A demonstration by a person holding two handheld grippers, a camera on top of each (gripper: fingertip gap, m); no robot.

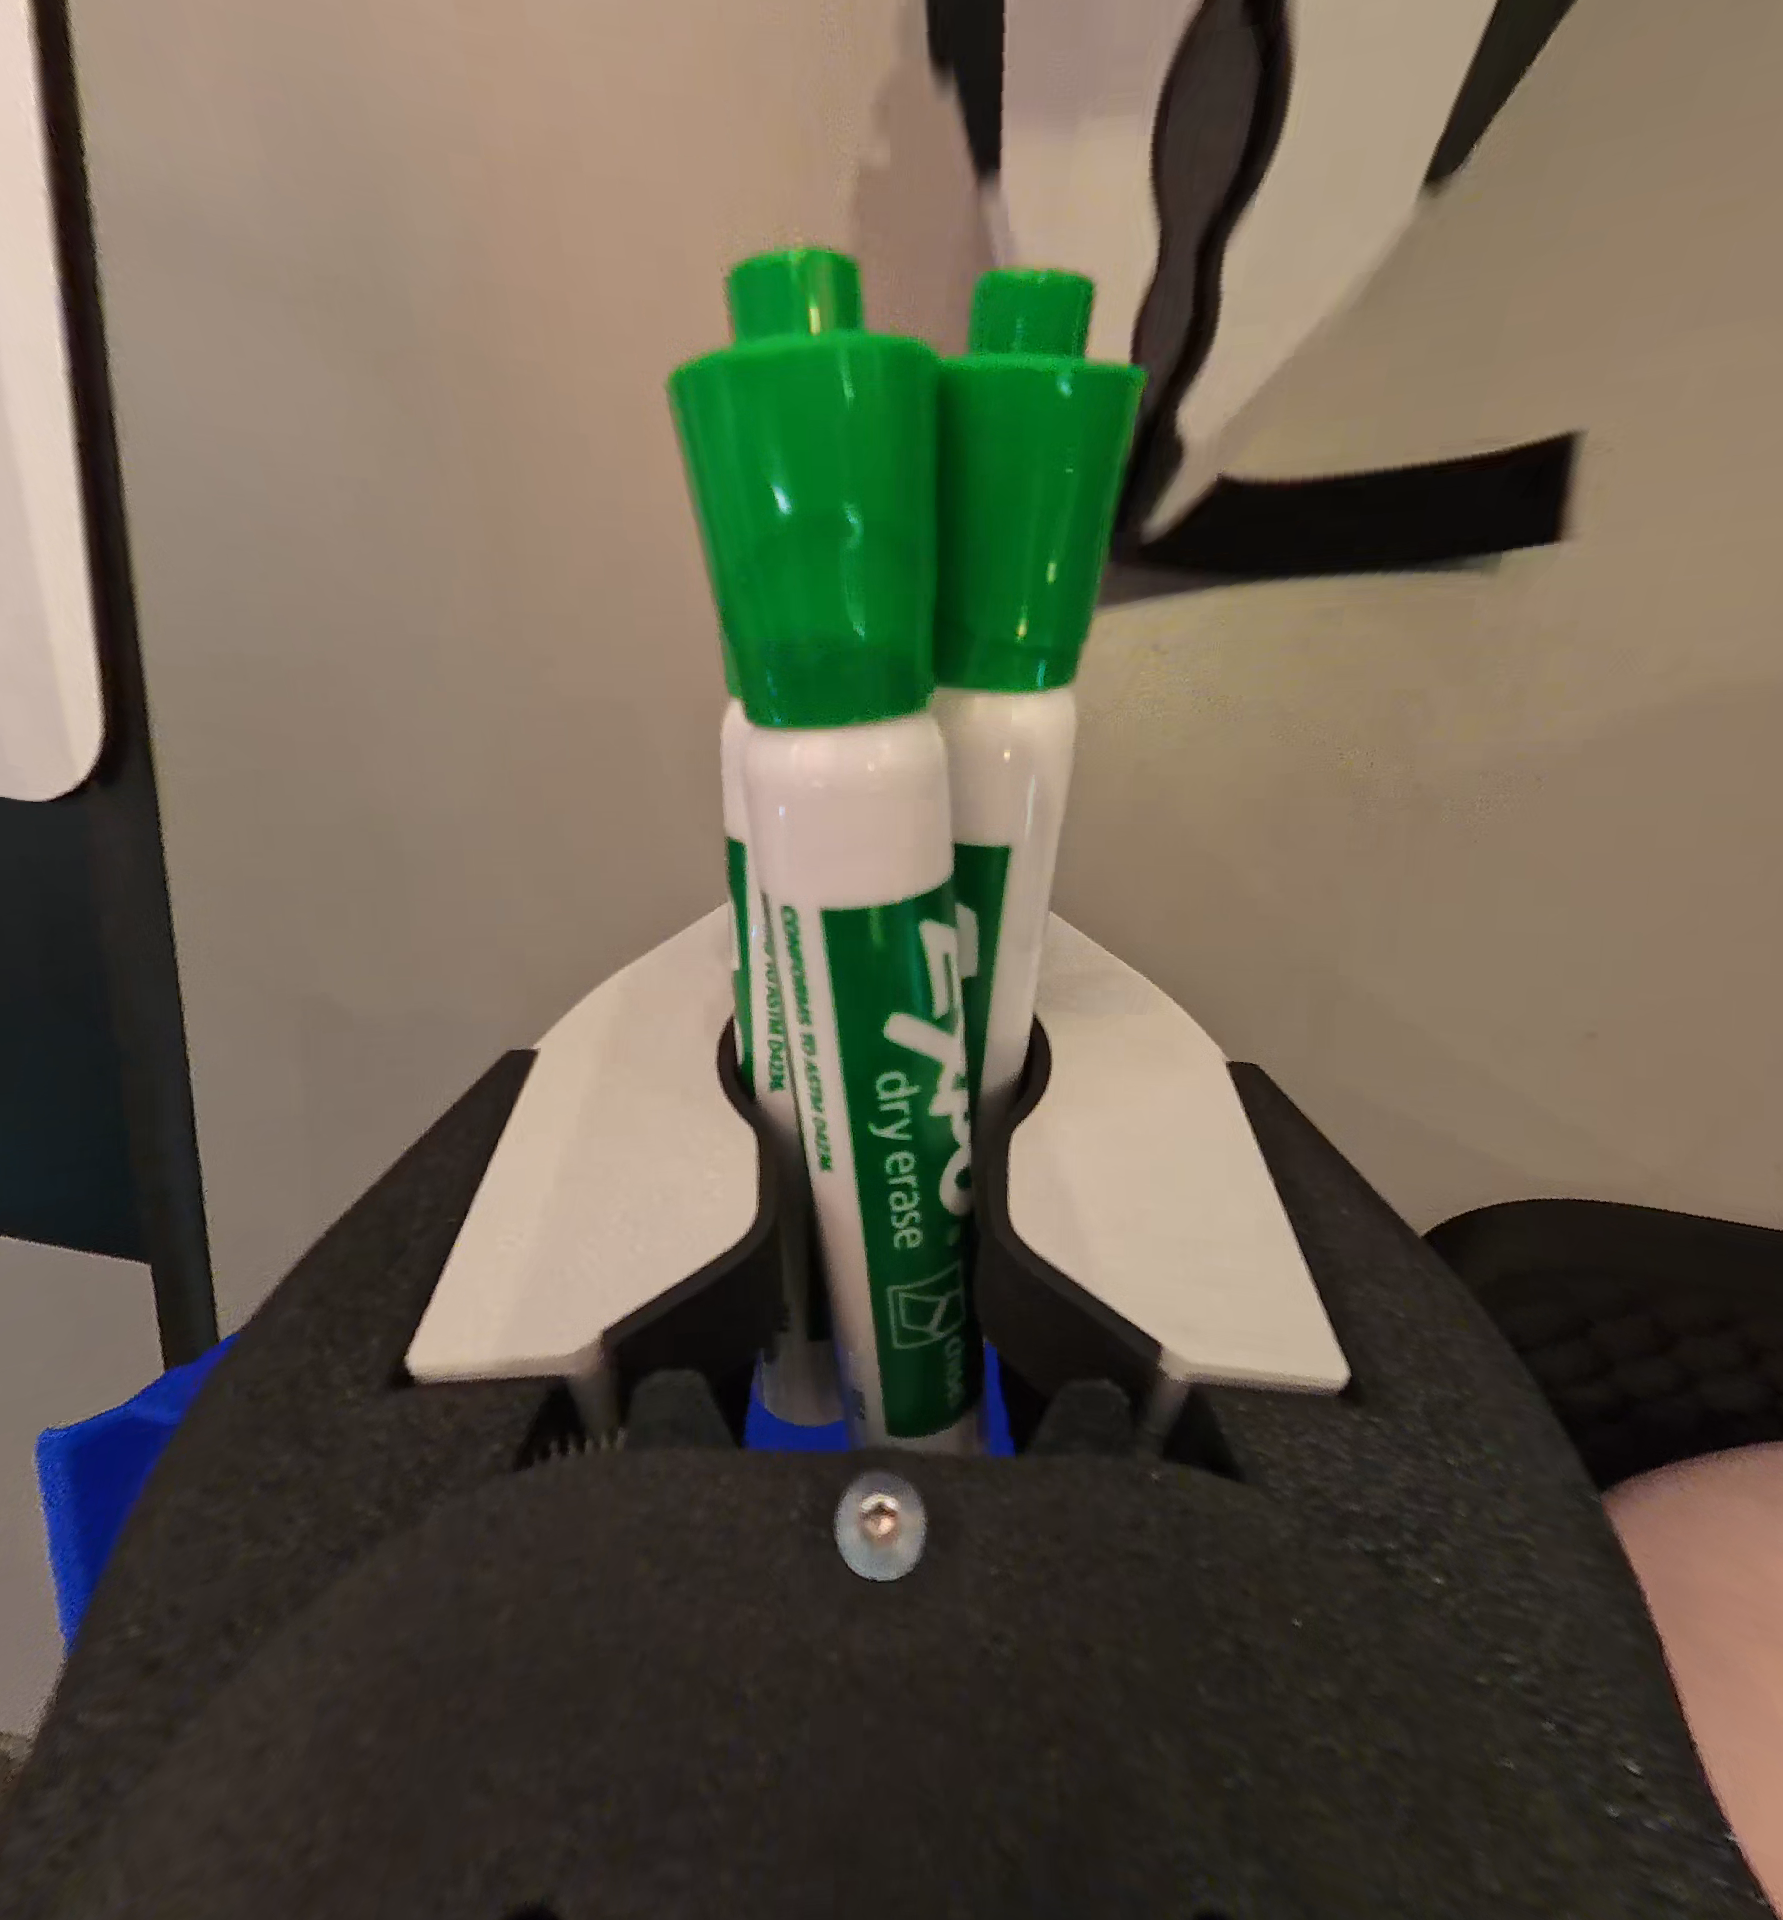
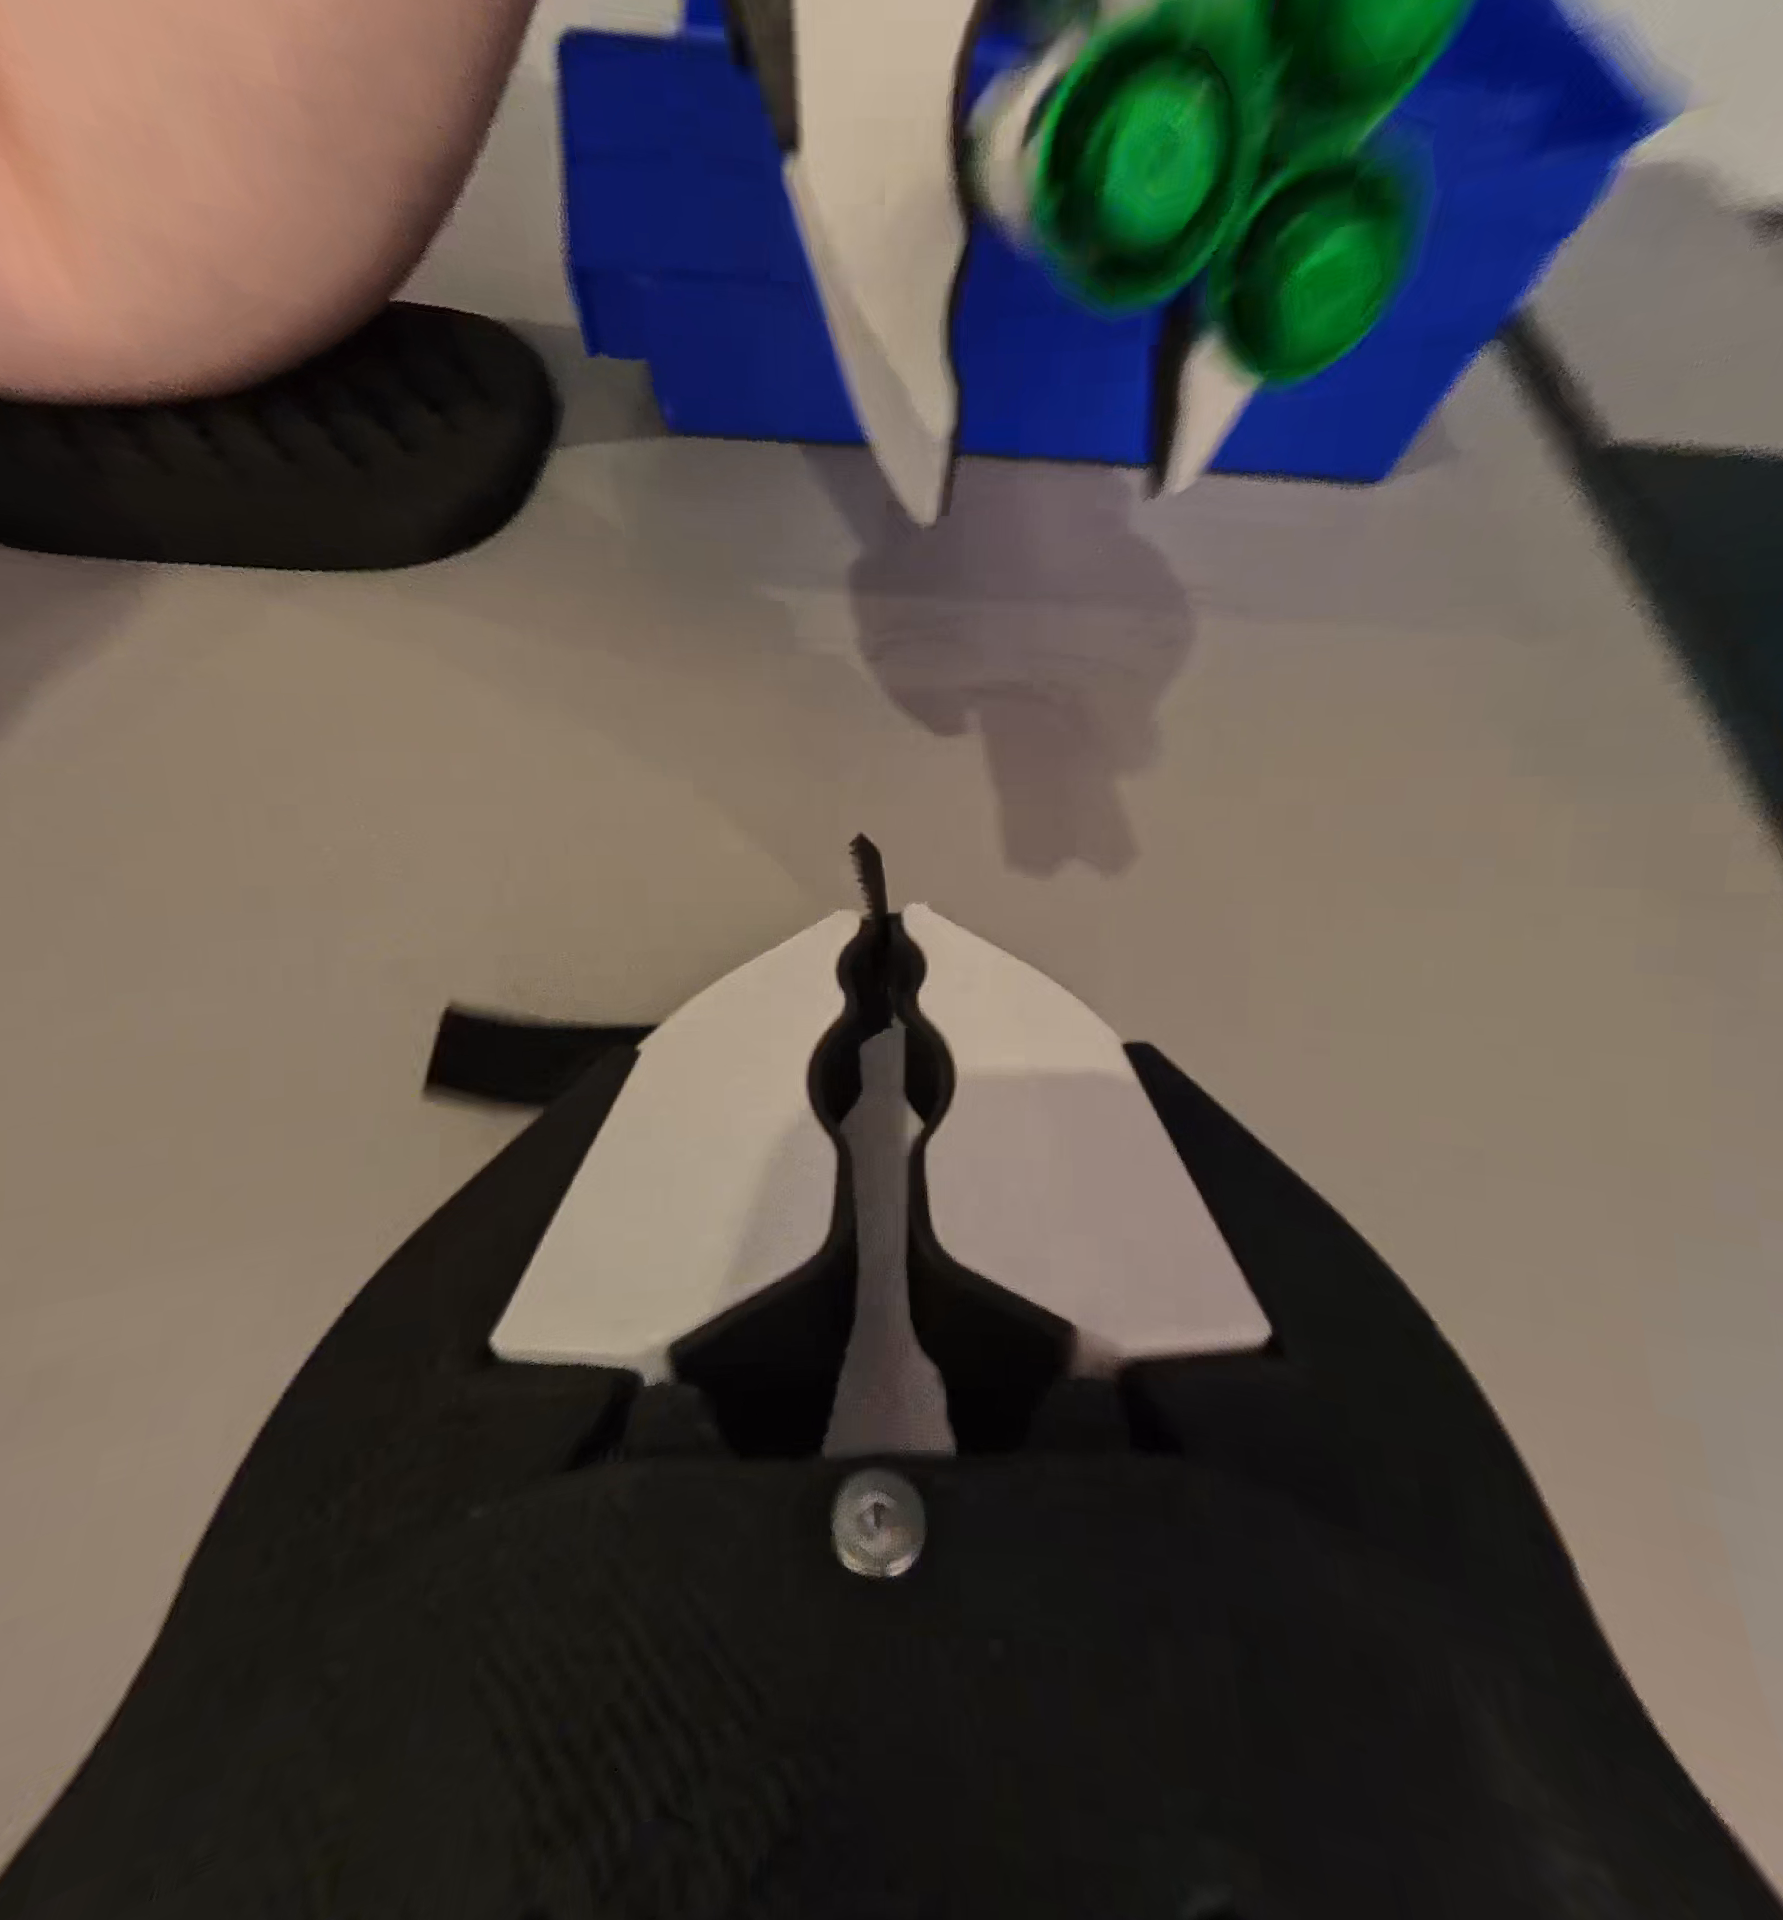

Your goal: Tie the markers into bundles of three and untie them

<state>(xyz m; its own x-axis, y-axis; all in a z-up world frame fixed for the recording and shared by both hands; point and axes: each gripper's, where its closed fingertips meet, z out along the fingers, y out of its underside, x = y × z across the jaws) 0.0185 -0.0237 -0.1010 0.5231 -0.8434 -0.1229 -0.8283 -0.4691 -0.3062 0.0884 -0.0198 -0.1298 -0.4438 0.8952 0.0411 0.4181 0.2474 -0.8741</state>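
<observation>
The left gripper (image 1: 882, 1039) clasped a cluster of green-capped dry-erase markers (image 1: 866, 831) in the round notch of its white fingers (image 1: 606, 1174), caps pointing away from the camera. The right gripper (image 2: 882, 935) was pinched closed on a black strap (image 2: 871, 914), its loose end (image 2: 513, 1055) trailing left over the grey table (image 2: 347, 779). Beyond it, the markers hung blurred before a blue bin (image 2: 721, 260).

White-fingered black left gripper (image 1: 882, 1049), centre frame, is clamped around upright pens. The matching right gripper (image 2: 882, 920), lower centre, is pinched closed on a thin black strap.
</observation>
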